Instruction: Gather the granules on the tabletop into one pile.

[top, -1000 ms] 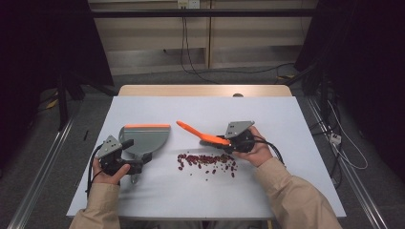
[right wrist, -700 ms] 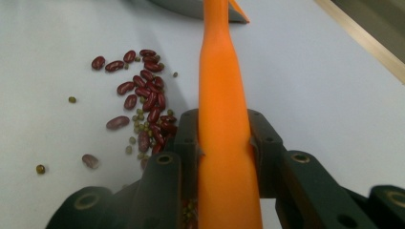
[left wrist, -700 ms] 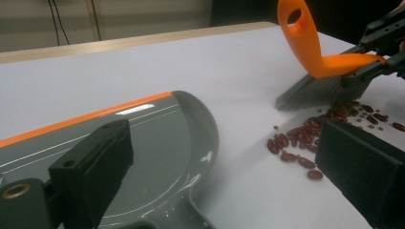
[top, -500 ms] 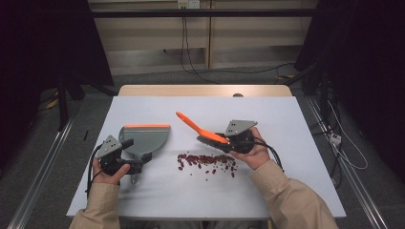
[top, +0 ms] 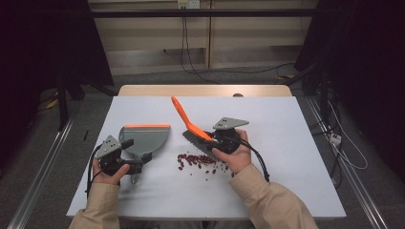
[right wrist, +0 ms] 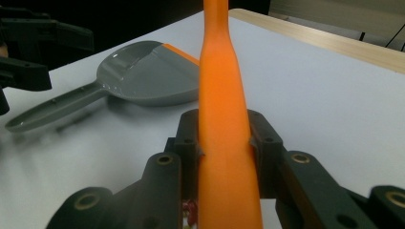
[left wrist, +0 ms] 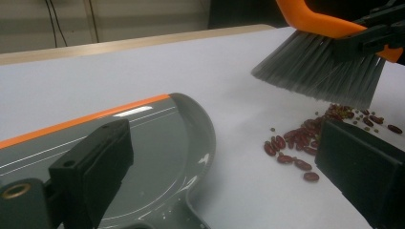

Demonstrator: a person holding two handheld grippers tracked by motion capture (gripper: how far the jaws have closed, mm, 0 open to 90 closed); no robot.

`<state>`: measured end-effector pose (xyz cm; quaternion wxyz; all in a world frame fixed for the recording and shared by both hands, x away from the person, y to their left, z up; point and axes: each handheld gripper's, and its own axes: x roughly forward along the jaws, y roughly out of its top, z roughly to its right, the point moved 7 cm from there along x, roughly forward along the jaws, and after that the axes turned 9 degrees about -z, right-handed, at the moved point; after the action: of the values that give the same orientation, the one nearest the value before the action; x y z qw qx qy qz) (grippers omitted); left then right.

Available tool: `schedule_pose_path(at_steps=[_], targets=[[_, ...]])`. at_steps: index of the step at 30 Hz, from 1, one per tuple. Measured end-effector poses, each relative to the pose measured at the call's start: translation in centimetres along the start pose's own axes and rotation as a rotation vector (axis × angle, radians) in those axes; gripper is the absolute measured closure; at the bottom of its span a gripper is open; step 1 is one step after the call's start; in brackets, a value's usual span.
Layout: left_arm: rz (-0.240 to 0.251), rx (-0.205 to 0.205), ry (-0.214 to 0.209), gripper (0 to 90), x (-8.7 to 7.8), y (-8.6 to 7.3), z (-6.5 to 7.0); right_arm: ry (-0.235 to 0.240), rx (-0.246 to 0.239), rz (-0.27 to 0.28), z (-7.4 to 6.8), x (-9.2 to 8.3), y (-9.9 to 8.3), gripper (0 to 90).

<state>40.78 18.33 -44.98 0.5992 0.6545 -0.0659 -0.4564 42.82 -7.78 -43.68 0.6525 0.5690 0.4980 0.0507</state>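
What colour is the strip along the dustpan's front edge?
Orange, on the grey dustpan; clearest in the left gripper view.

Far table half point(top: 267, 107) free — beans point(top: 198, 161) between dustpan point(top: 145, 138), brush point(top: 193, 131).

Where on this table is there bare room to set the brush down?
Bare: the table's right side beyond the right gripper, and the far strip behind the dustpan. Crowded: the near middle, where beans lie between dustpan and brush.
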Motion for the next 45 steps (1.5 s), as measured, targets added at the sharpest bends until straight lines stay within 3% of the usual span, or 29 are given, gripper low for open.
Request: schedule_pose_path(at_steps=[2, 12, 26, 31, 36, 38, 45], targets=[[0.000, 0.000, 0.000, 5.6, 0.0, 0.0, 0.0, 0.010, 0.038, 0.002, -0.3, 0.3, 0.1, 71.0], [0.003, 0.002, -0.001, 5.6, 0.0, 0.1, 0.0, 0.010, 0.120, 0.033, -1.0, 0.5, 0.5, 71.0], [0.002, 0.008, 0.005, 5.6, 0.0, 0.1, 0.1, 0.015, 0.124, 0.029, -3.8, 2.0, 0.2, 71.0], [0.003, 0.009, 0.007, 5.6, 0.0, 0.1, 0.1, 0.042, 0.121, 0.027, -5.3, 2.8, 0.2, 71.0], [0.006, 0.014, 0.008, 5.6, -0.1, 0.2, 0.1, 0.058, 0.148, 0.028, -6.6, 3.7, 0.0, 71.0], [0.006, 0.015, 0.008, 5.6, -0.1, 0.2, 0.1, 0.057, 0.164, 0.015, -7.0, 4.2, -0.3, 71.0], [0.006, 0.011, 0.007, 5.6, 0.0, 0.1, 0.1, 0.072, 0.295, 0.013, -7.4, 5.9, -0.9, 71.0]])
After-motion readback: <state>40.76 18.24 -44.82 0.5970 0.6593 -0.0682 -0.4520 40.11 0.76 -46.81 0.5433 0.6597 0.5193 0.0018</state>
